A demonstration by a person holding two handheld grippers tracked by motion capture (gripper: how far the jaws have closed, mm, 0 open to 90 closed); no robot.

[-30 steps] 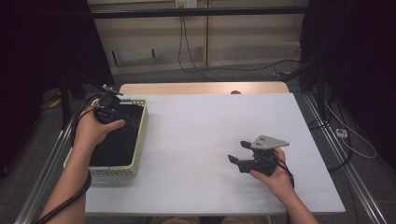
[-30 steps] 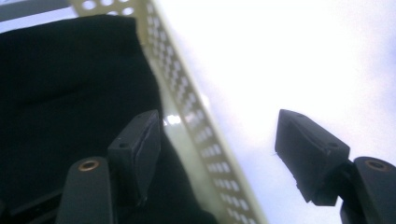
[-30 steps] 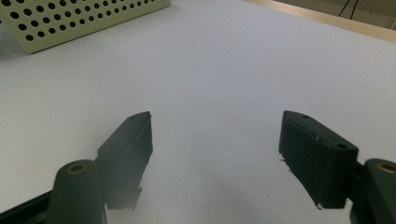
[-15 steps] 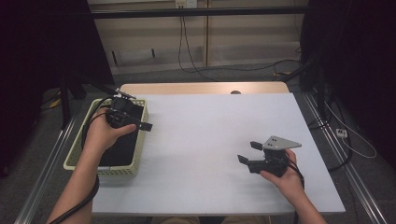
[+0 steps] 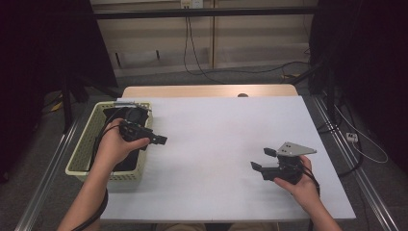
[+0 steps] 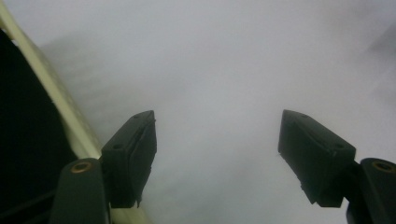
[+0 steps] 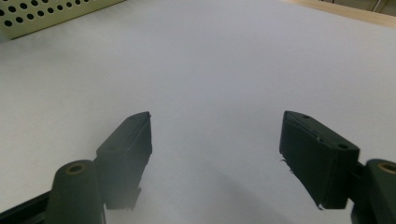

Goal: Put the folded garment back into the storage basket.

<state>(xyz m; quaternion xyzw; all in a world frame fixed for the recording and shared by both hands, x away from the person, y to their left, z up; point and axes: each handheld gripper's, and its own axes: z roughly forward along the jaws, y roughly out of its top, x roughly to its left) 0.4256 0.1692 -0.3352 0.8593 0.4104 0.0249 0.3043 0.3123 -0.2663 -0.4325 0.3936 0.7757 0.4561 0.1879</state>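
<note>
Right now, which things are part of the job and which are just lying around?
Part of the job:
- left hand-held gripper, jaws open and empty, at the basket's edge
- perforated basket, something dark inside
- right hand-held gripper, jaws open and empty over the white table

Just lying around:
- cables on the floor behind the table

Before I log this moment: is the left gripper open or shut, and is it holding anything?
Open and empty: the left gripper shows its fingers wide apart over the white table.
</note>
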